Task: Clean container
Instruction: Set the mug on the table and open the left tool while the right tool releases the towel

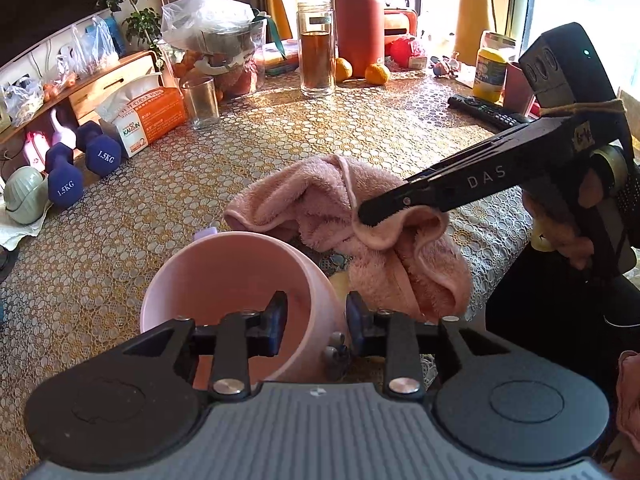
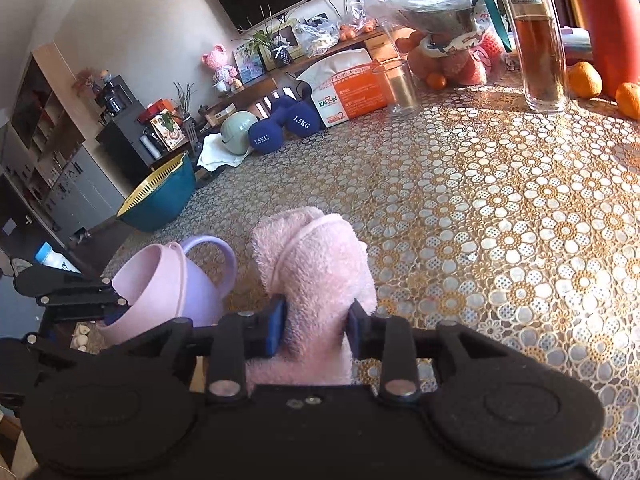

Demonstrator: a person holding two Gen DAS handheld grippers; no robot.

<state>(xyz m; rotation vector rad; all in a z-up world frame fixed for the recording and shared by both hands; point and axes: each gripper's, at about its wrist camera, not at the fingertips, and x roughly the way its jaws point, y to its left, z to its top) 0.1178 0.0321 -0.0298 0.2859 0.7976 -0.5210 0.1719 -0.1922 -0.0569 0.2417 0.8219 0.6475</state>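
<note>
A pink cup (image 1: 224,272) with a lilac handle (image 2: 212,256) is tilted on the patterned tablecloth (image 1: 320,132), its mouth facing the left wrist camera. My left gripper (image 1: 316,316) is shut on the cup's wall, one finger inside and one outside; the right wrist view shows the left gripper (image 2: 116,306) at the cup (image 2: 156,280). A pink fluffy towel (image 1: 320,196) lies bunched just right of the cup. My right gripper (image 2: 316,312) is shut on the towel (image 2: 316,256), and in the left wrist view the right gripper (image 1: 370,214) pinches a fold of it.
Further back stand an empty glass (image 1: 201,100), a tall jar of brown liquid (image 1: 317,52), a tissue box (image 1: 152,116), blue dumbbells (image 1: 64,176), oranges (image 1: 377,73), a red flask (image 1: 360,20) and a remote (image 1: 488,110). A teal bowl (image 2: 160,196) sits at the left edge.
</note>
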